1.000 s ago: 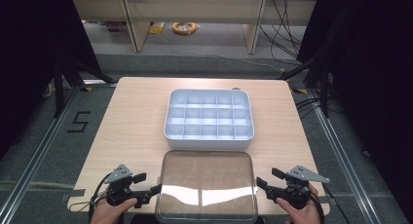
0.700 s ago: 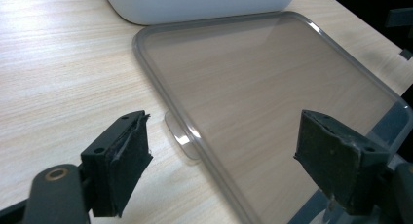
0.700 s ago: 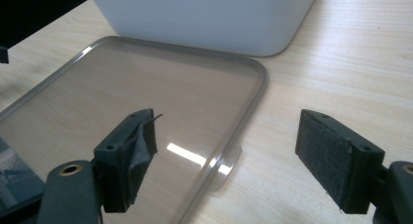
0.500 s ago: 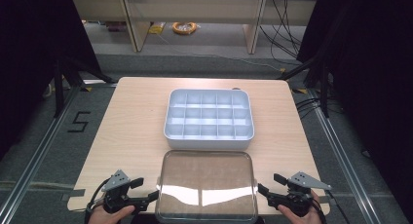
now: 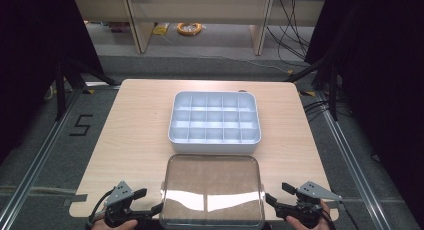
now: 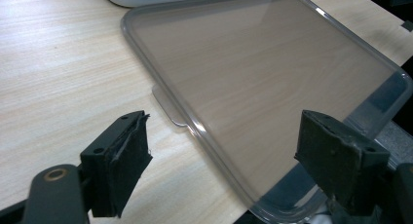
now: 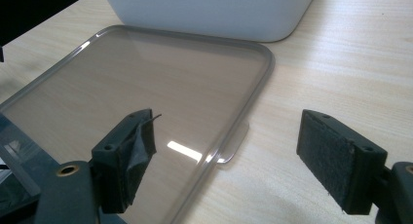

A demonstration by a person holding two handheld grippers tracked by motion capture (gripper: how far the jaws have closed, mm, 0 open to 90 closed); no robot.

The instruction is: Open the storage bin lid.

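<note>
Both grippers are hanging at the near edge of the surface (image 5: 135, 130), jaws spread wide and gripping nothing. The left gripper (image 6: 229, 170) is pointing at the lid (image 6: 263, 87), whose near left rim is running between its jaws; the small tab (image 6: 168, 107) on that side is lying just ahead of the left-hand jaw. The right gripper (image 7: 229, 165) is mirroring it: the lid's other tab (image 7: 236, 141) is sitting ahead, midway between its jaws.

The step looks like taking the lid by both sides. To do it well, each gripper is best going for its tab or the rim beside it, closing together so the thin clear plastic is not twisting.

Beyond the jaws, the white tray (image 5: 215, 122) is waiting, just past the lid's far edge, open and empty.
</note>
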